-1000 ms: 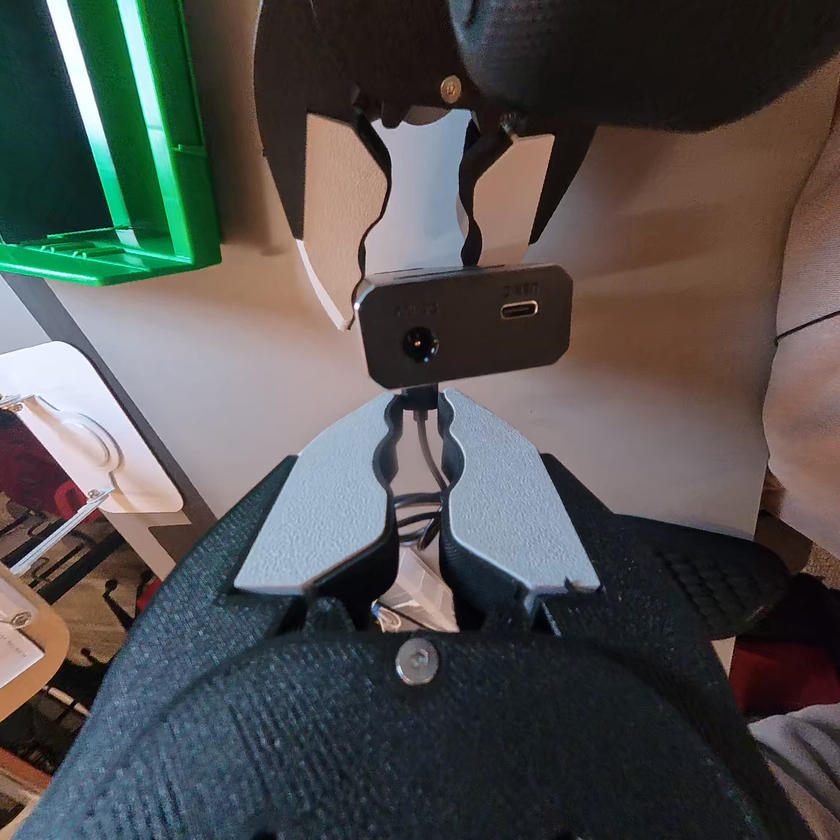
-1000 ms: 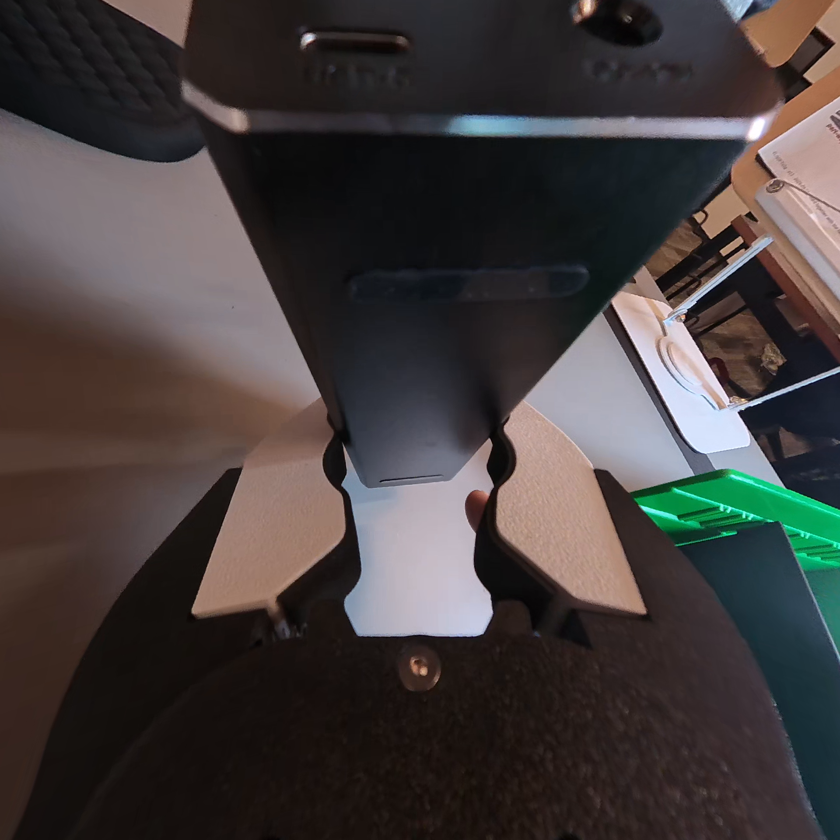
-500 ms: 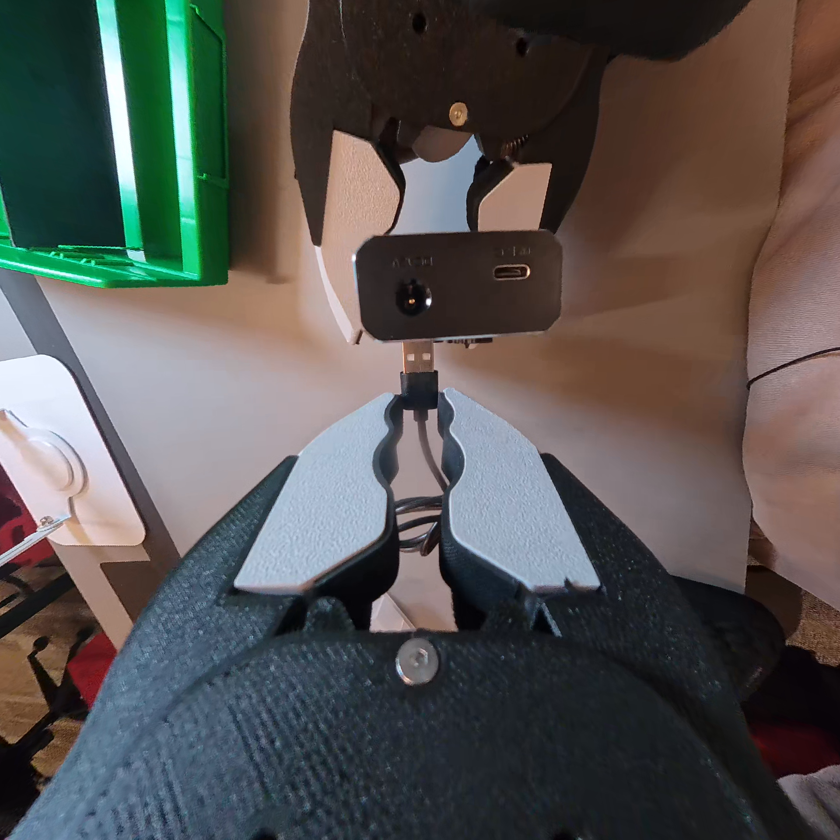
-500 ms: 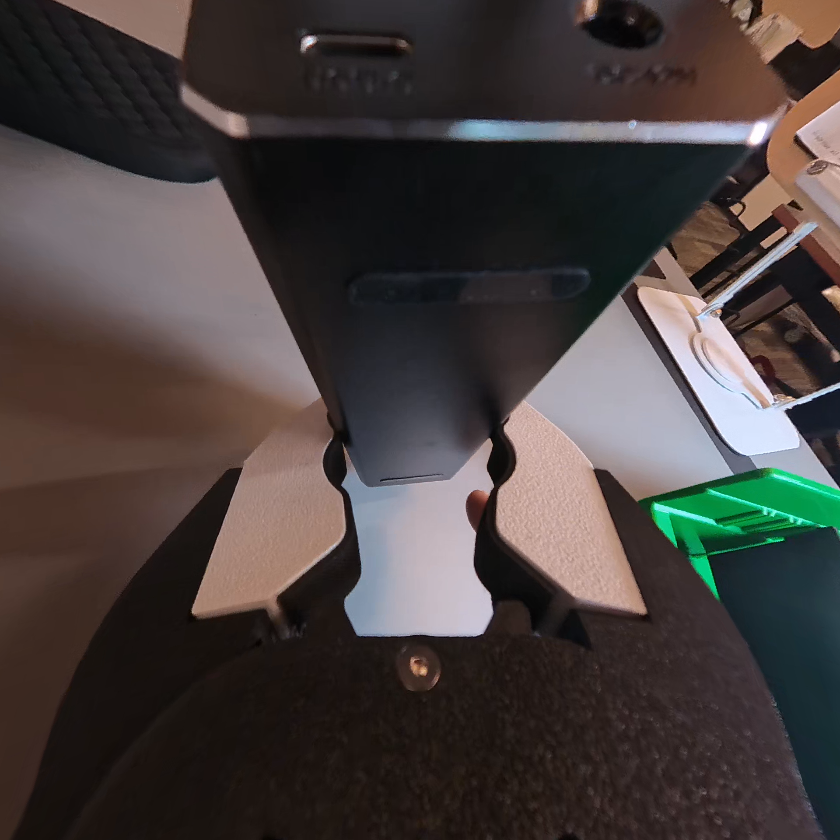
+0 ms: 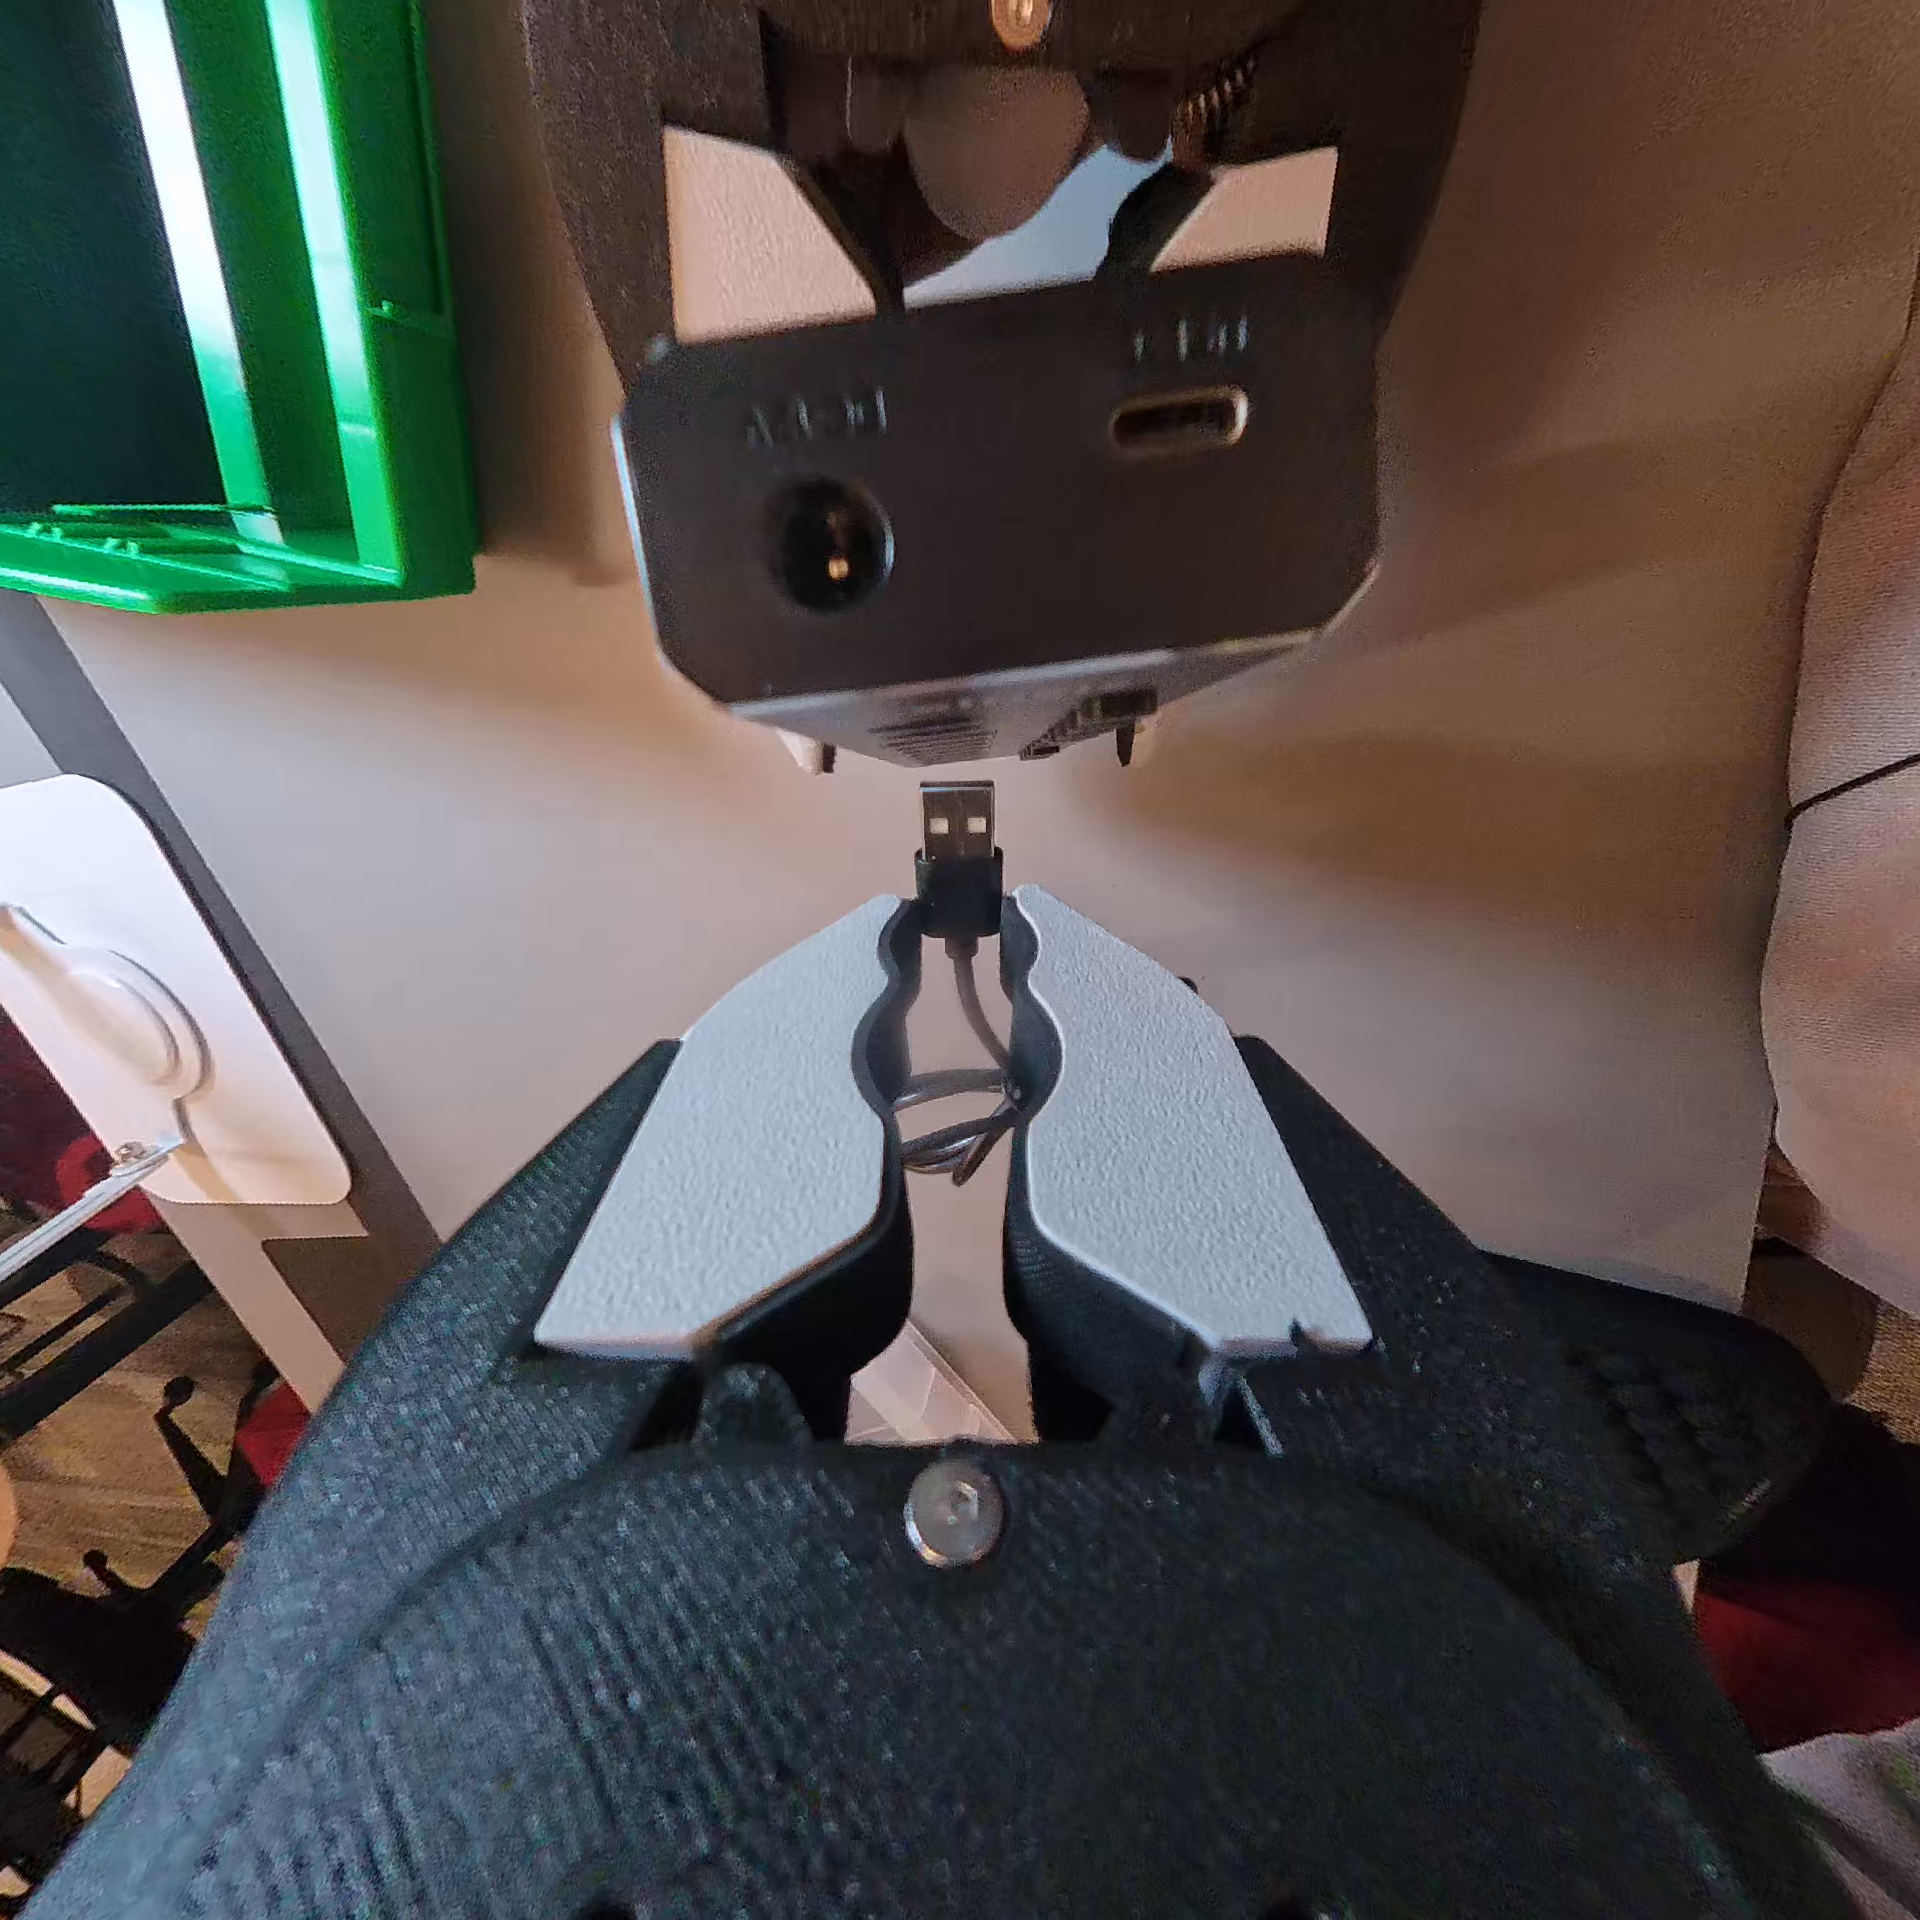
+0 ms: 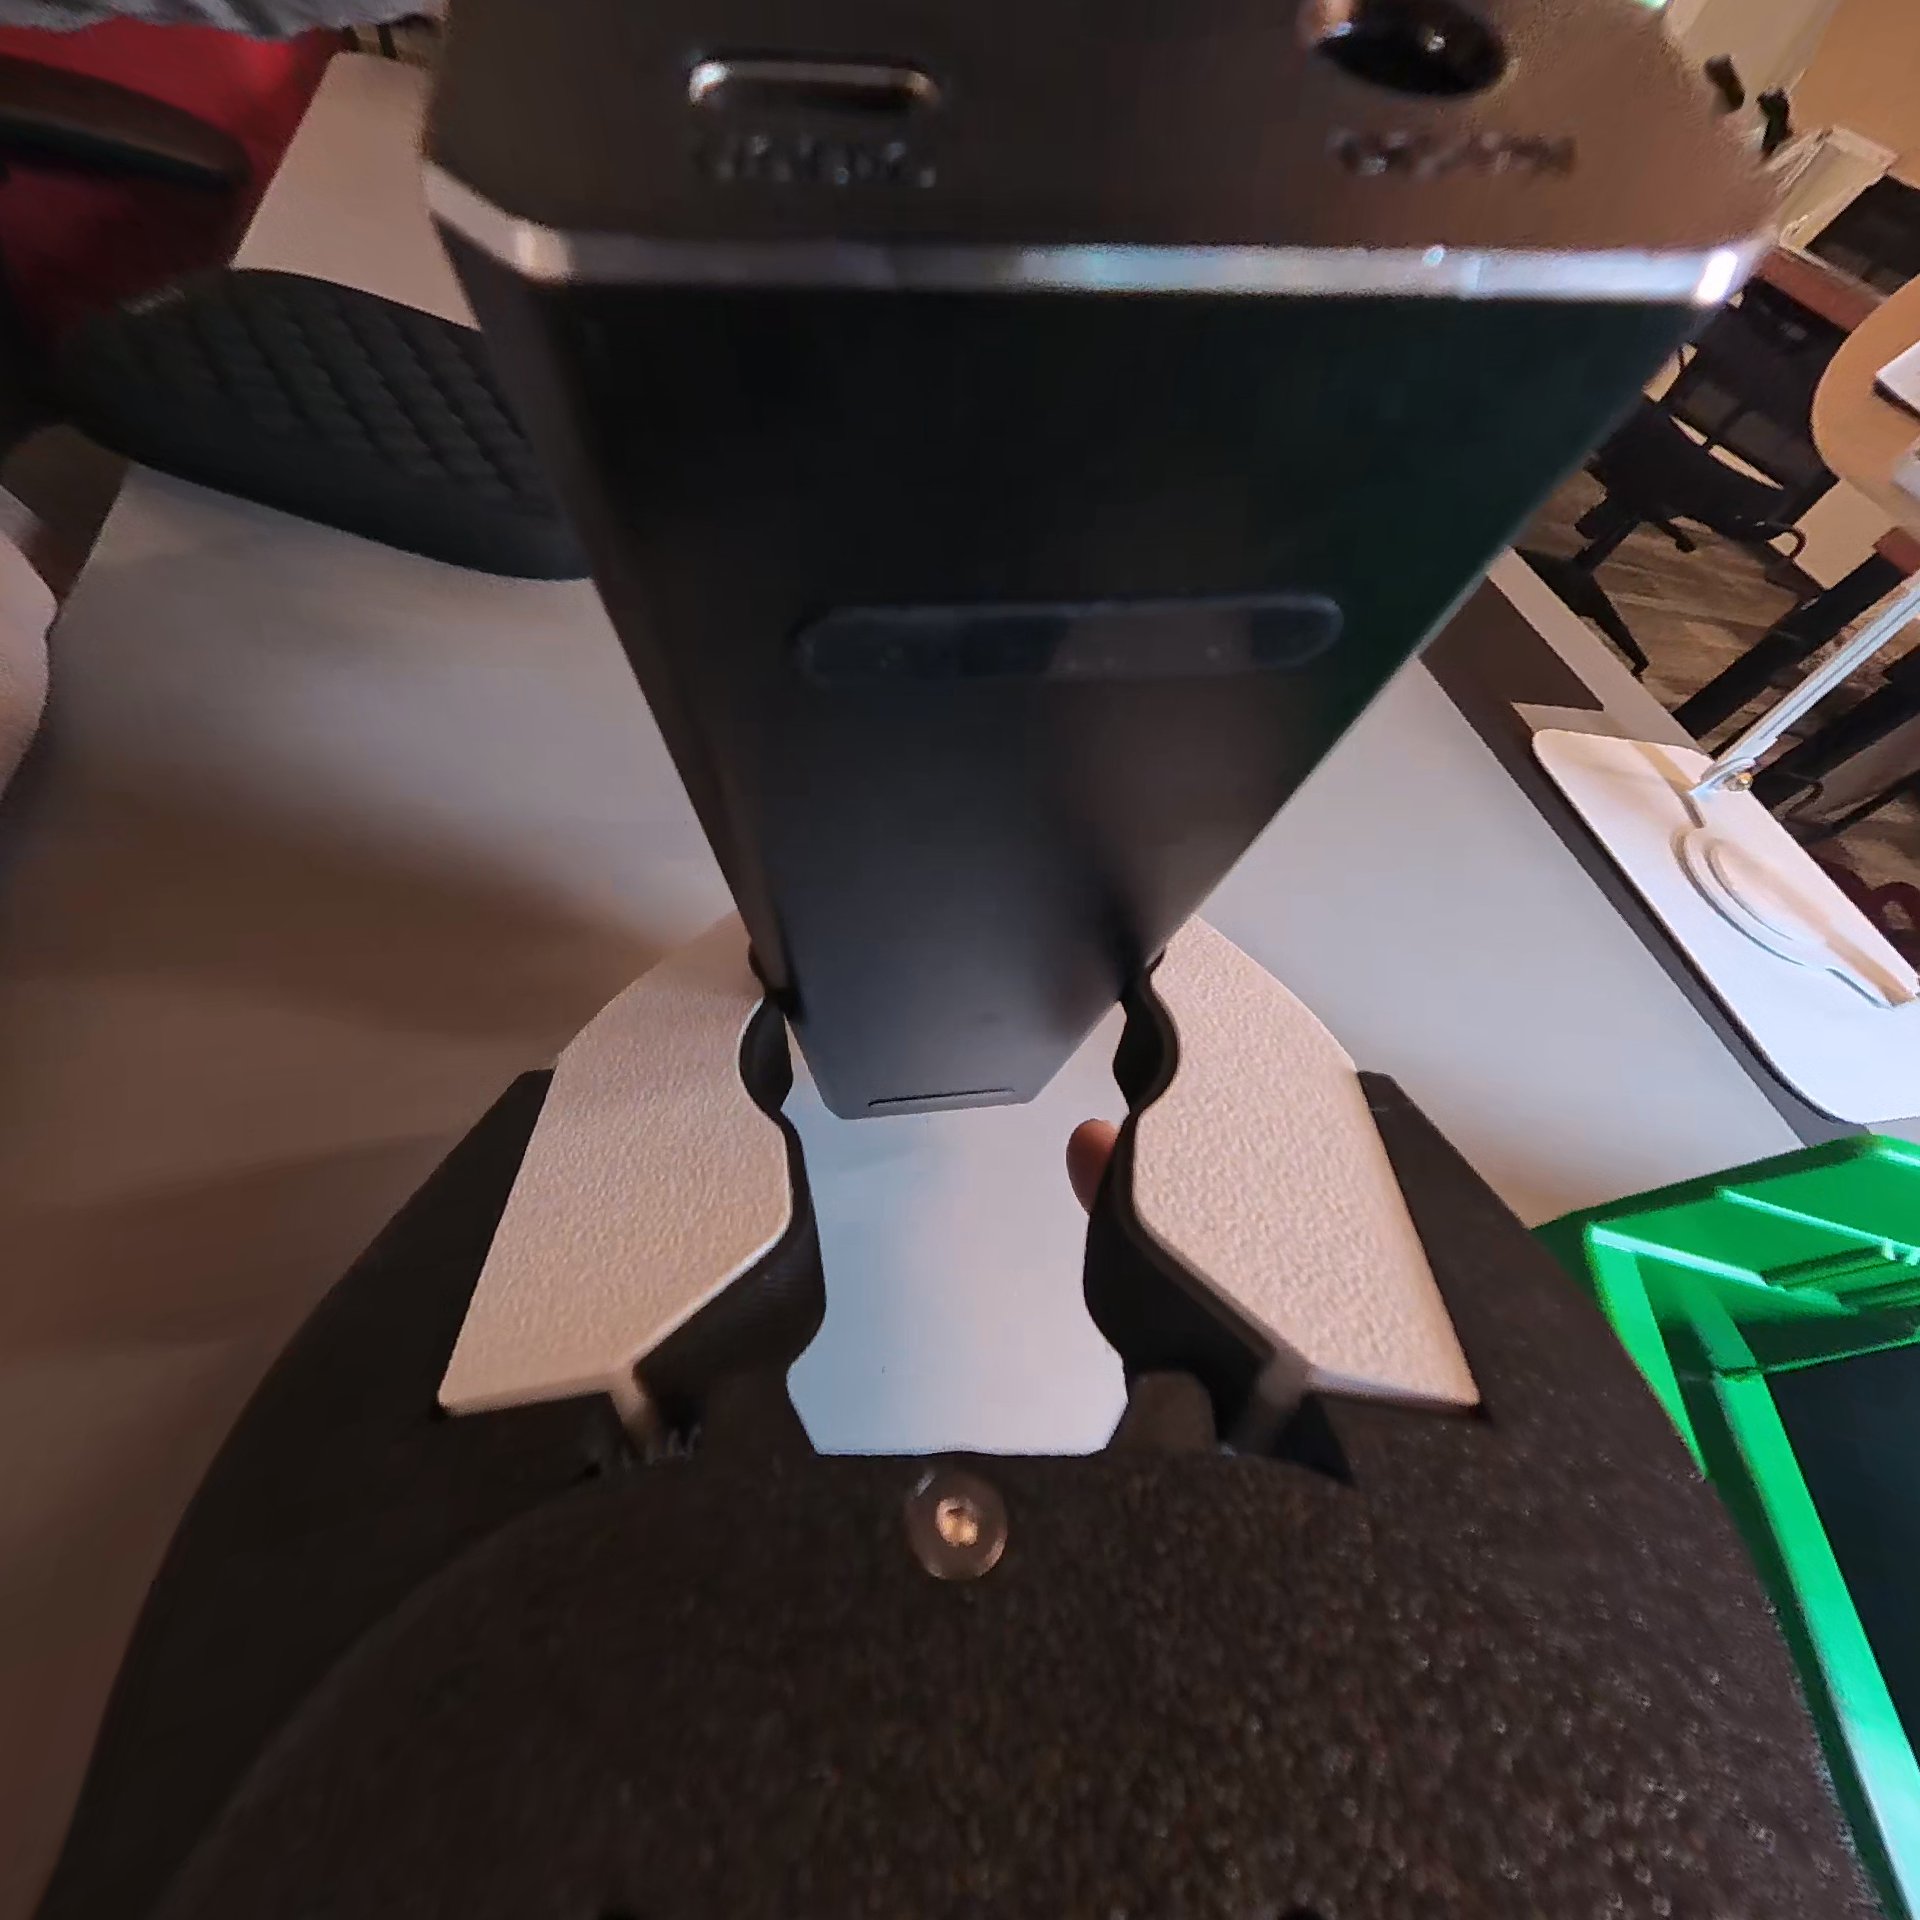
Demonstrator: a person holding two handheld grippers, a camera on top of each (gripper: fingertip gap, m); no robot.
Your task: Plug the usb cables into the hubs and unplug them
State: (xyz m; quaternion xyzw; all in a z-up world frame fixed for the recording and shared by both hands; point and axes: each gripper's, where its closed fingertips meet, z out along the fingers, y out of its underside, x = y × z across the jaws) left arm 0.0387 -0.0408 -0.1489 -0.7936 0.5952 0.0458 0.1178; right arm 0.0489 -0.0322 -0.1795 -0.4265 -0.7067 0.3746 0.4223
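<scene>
Left wrist view: my left gripper point(image 5: 956, 904) pinches the black USB-A cable plug point(image 5: 958, 847) at centre frame, just below the dark grey metal hub point(image 5: 997, 520), which my right gripper point(image 6: 951, 997) clamps.

You work over a pale table point(image 5: 436, 831) under warm, soft light. A green bin point(image 5: 343, 312) sits far left, a white lamp base point(image 5: 156, 1039) on the left edge; beyond, dark chair legs point(image 6: 1704, 488) stand on patterned floor.

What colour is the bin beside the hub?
Bright green bin, with a dark inside; clearest in the left wrist view.
</scene>
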